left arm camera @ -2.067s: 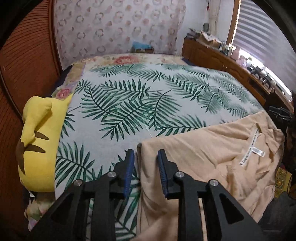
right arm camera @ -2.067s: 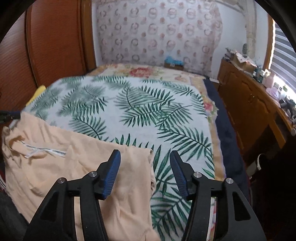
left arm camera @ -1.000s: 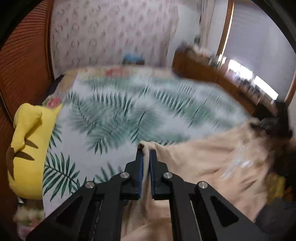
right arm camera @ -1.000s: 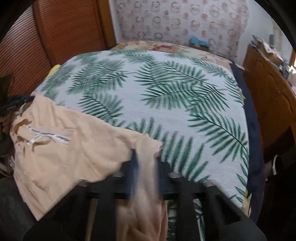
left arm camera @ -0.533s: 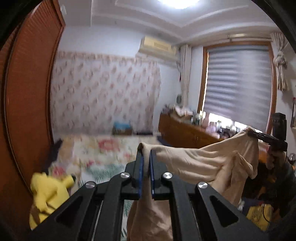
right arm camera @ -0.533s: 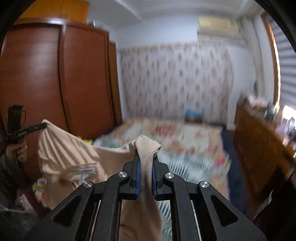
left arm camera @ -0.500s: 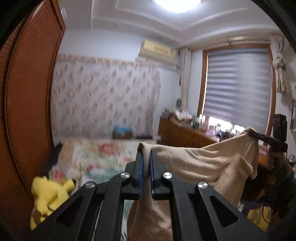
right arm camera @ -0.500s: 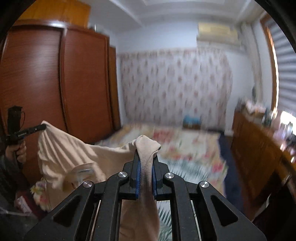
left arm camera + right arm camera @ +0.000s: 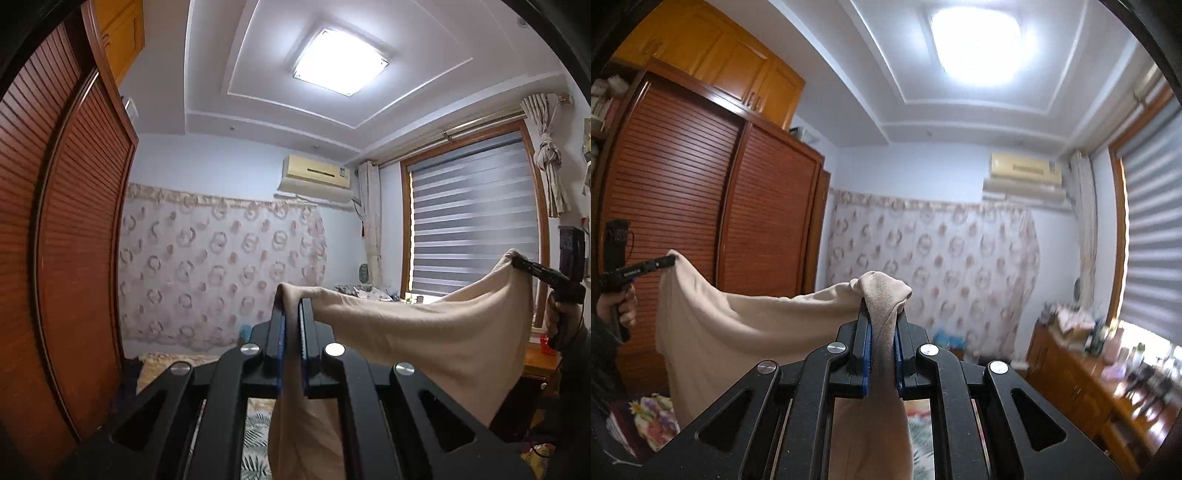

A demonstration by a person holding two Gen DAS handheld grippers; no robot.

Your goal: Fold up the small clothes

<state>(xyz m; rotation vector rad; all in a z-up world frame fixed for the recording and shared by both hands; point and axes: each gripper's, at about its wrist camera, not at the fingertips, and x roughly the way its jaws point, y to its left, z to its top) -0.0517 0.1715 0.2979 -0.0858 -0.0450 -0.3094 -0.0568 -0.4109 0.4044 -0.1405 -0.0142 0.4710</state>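
Left hand-held gripper (image 9: 291, 328) and right hand-held gripper (image 9: 882, 328) are each clamped on a corner of the beige garment (image 9: 424, 332), which hangs in the air between them above the bed (image 9: 255, 432). Risk: the right grip, at 3 o'clock from the left, holds bunched cloth; a shake could slip it.

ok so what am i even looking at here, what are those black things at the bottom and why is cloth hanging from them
No robot here: a person holds a two-finger claw in each hand, and each claw carries a wide-angle camera looking along its fingers. One picture comes from the left claw, the other from the right claw. Each is shut on a corner of the same beige garment, which hangs stretched between them in the air. At the edge of each picture you can see the other claw and the hand holding it. Behind are a bedroom's wooden wardrobe, window blind and ceiling light. A strip of the leaf-print bed cover shows below.
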